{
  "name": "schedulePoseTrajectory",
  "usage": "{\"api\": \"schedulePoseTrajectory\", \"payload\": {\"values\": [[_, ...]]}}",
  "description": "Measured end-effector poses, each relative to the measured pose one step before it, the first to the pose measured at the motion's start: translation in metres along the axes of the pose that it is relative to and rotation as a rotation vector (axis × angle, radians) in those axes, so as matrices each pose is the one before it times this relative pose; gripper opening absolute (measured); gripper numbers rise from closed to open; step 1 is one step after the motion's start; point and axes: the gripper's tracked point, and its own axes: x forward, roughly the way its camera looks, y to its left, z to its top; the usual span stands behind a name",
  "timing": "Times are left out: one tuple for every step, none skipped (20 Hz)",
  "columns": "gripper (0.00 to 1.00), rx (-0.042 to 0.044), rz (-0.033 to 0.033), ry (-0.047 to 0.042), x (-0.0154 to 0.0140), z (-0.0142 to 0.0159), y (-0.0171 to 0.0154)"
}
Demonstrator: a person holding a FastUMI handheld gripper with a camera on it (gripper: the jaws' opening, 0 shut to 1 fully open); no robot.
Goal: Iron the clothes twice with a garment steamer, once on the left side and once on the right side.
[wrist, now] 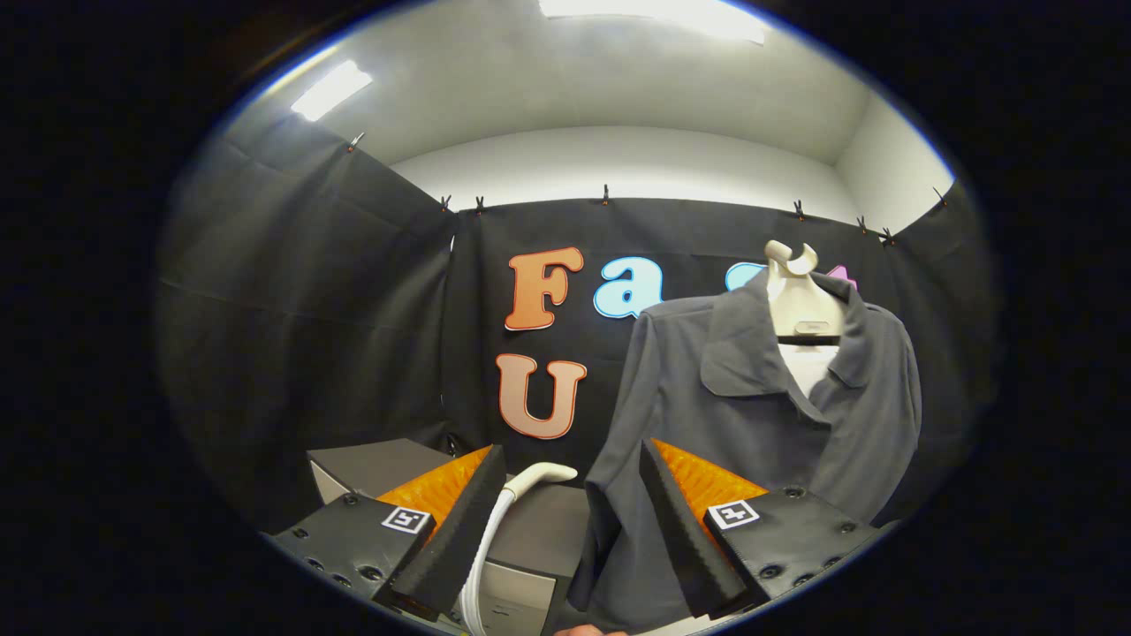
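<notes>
My jaws (565, 530) stand wide apart with nothing clamped between them. The garment steamer (504, 521), white with a curved handle, stands just ahead in the gap, close by my left finger, resting on a grey box (530, 565). At two o'clock, beyond my right finger, a grey collared shirt (751, 424) hangs on a pale hanger (800, 305).
</notes>
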Motion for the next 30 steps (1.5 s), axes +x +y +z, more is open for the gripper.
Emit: {"api": "schedulePoseTrajectory", "payload": {"values": [[0.98,-0.00566,0.00185,0.00181,0.01978,0.00209,0.01397],[0.98,-0.00393,0.00810,0.00319,0.02014,0.00162,0.01449],[0.98,-0.00753,-0.00073,0.00952,0.02289,0.00136,0.00999],[0.98,-0.00799,-0.00221,0.01572,0.02172,-0.00277,0.00813],[0.98,-0.00444,0.00460,0.02347,0.02194,-0.00572,0.00843],[0.98,-0.00578,0.01325,0.03460,0.02157,-0.00868,0.01075],[0.98,0.00058,0.01097,0.04325,0.02100,-0.00829,0.00681],[0.98,0.01534,0.01307,0.04870,0.01857,-0.00757,0.00542],[0.98,0.02816,0.02096,0.05439,0.01514,-0.00912,0.00667],[0.98,0.03342,0.02350,0.06107,0.01812,-0.01166,0.00669],[0.98,0.03264,0.01520,0.06902,0.01864,-0.01363,0.00326],[0.99,0.02668,0.00347,0.06228,0.02099,-0.01288,-0.00045],[0.99,0.01921,-0.00467,0.06744,0.02004,-0.01581,-0.00098],[0.99,0.00921,-0.00586,0.07383,0.01850,-0.01590,-0.00184],[0.99,0.01035,0.00154,0.04757,0.01490,-0.01175,0.00049],[0.99,0.00682,-0.01629,0.04773,0.01343,-0.00868,-0.00465],[0.99,0.00846,-0.02148,0.04170,0.01337,-0.00728,-0.00479],[0.98,0.01601,-0.01710,0.04466,0.01226,-0.00788,-0.00687],[0.98,0.02512,-0.00725,0.03950,0.01168,-0.00771,-0.00507],[0.99,0.02483,-0.00205,0.02908,0.00982,-0.00152,-0.00345],[0.98,0.01008,-0.00913,0.02636,0.00867,-0.00217,-0.00438],[0.98,0.00223,-0.01077,0.02062,0.00787,-0.00194,-0.00520],[0.99,0.00045,-0.00401,0.02563,0.01050,-0.00325,-0.00254],[0.99,0.00189,0.00051,0.02842,0.00645,-0.00392,0.00063],[0.99,-0.00437,0.00416,0.02882,0.00445,-0.00413,0.00357],[0.99,-0.00075,-0.00280,0.02736,0.00387,-0.00401,-0.00183],[1.00,-0.00365,-0.00067,0.02627,0.00435,-0.00478,-0.00092],[1.00,0.00395,-0.00639,0.02194,0.00429,-0.00312,-0.00199],[1.00,0.00869,-0.00662,0.01596,0.00564,-0.00298,-0.00230],[0.99,0.00189,-0.00273,0.01843,0.00506,-0.00183,-0.00279]]}}
